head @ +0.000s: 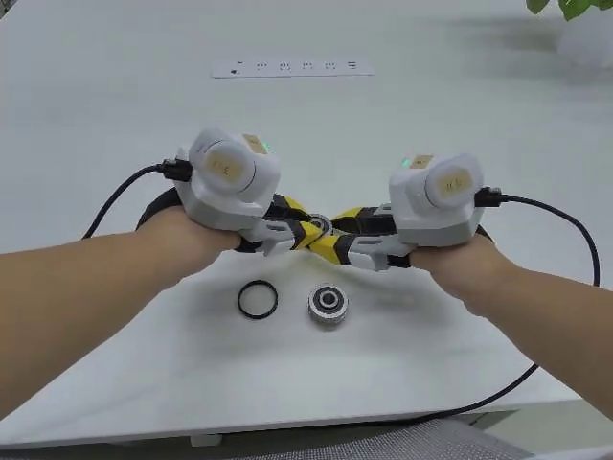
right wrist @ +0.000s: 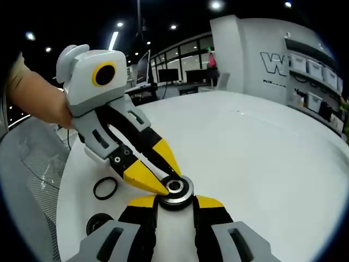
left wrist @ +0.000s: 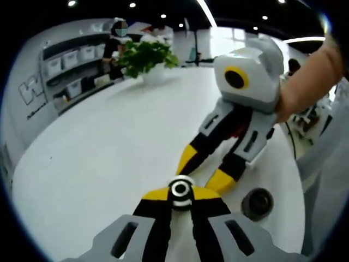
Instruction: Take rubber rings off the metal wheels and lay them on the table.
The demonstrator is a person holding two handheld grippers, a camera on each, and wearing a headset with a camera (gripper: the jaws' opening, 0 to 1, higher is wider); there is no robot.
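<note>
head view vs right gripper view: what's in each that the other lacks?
Head view adds: cables to both grippers, the right hand, and a clear power strip (at most a speck in the other). Right gripper view adds: wall shelves, monitors, ceiling lights. Both: left gripper and right gripper closed on one wheel, with a ring and a second wheel lying on the table.
</note>
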